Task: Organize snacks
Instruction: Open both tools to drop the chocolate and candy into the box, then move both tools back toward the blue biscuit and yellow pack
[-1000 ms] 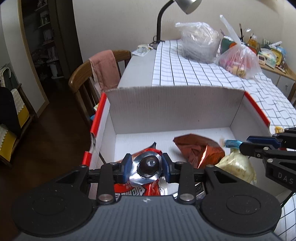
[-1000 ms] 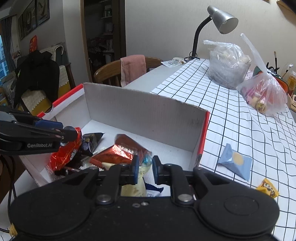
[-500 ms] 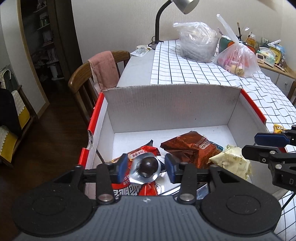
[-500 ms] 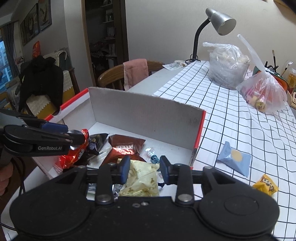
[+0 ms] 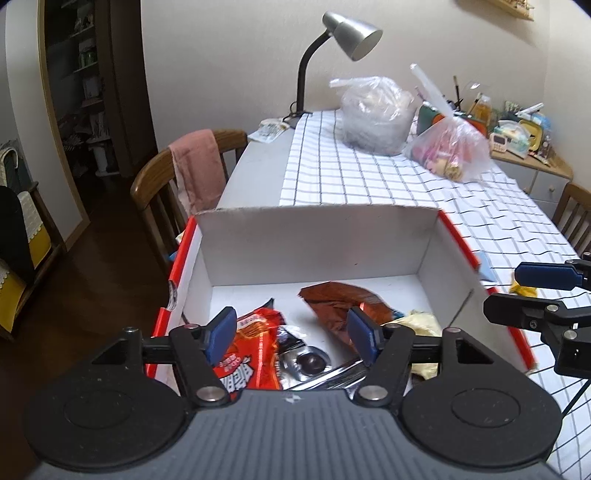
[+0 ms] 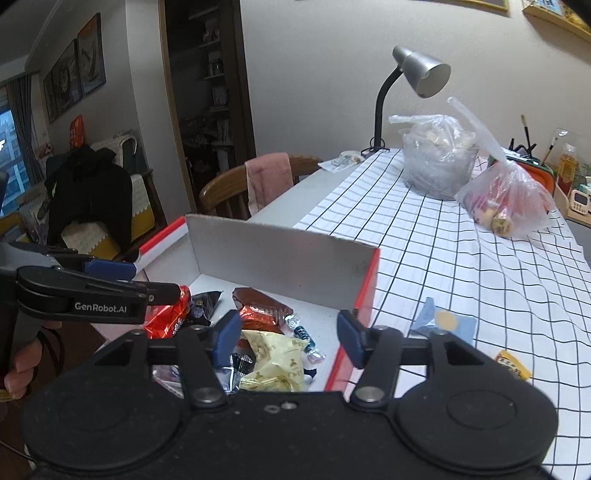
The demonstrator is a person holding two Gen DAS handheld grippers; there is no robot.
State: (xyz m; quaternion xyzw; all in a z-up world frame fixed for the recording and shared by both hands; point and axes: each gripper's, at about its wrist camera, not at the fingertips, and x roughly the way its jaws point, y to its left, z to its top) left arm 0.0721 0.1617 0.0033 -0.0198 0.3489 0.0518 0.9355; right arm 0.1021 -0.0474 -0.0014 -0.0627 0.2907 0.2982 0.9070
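A white cardboard box with red edges [image 5: 317, 243] [image 6: 273, 258] holds several snacks: a red packet [image 5: 255, 354], a brown packet [image 5: 340, 306] [image 6: 262, 308], a pale yellow packet [image 6: 277, 362] and a silver-wrapped chocolate [image 5: 308, 363]. My left gripper [image 5: 293, 334] is open and empty above the box, the silver chocolate lying below it. My right gripper [image 6: 286, 338] is open and empty over the box's right side. A blue packet [image 6: 443, 321] and a small yellow packet [image 6: 511, 363] lie on the checked tablecloth right of the box.
Two plastic bags [image 5: 376, 114] [image 5: 448, 151] and a desk lamp [image 5: 347, 33] stand at the table's far end. A wooden chair with a pink towel [image 5: 192, 170] stands left of the table. The checked cloth [image 6: 461, 258] lies between box and bags.
My left gripper opened and dropped the silver-wrapped chocolate into the box. My right gripper opened wide too. Both grippers rose and drew back from the box.
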